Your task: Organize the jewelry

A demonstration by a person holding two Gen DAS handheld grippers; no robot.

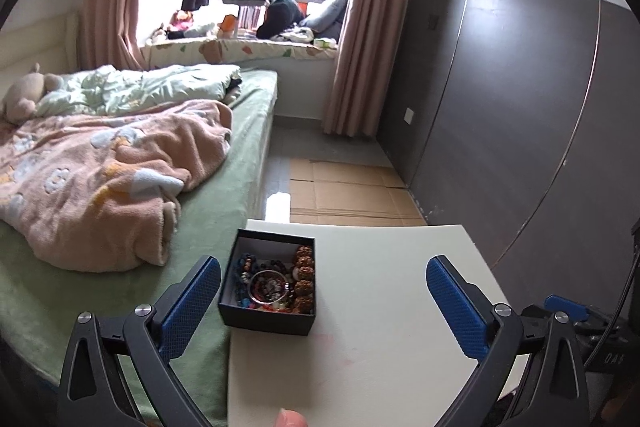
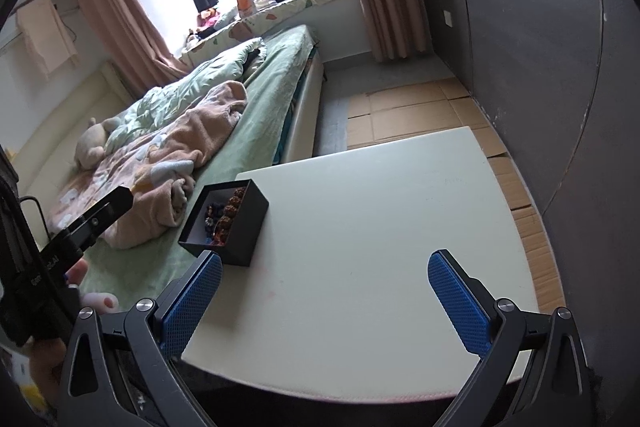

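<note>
A small black open box (image 1: 269, 319) stands on the left part of a white table (image 1: 380, 307), next to the bed. It holds bead bracelets (image 1: 246, 277), a silver bangle (image 1: 269, 286) and large brown beads (image 1: 305, 277). My left gripper (image 1: 323, 291) is open and empty above the table; the box lies just inside its left finger. In the right wrist view the box (image 2: 240, 227) is at the table's (image 2: 380, 227) left edge. My right gripper (image 2: 325, 287) is open and empty, nearer than the box and to its right. The left gripper's body (image 2: 80, 231) shows at the left.
A bed (image 1: 224, 195) with a pink blanket (image 1: 100, 179) and a plush toy (image 1: 24, 91) runs along the table's left side. Flattened cardboard (image 1: 348, 195) covers the floor beyond the table. A dark wardrobe wall (image 1: 520, 115) stands at the right.
</note>
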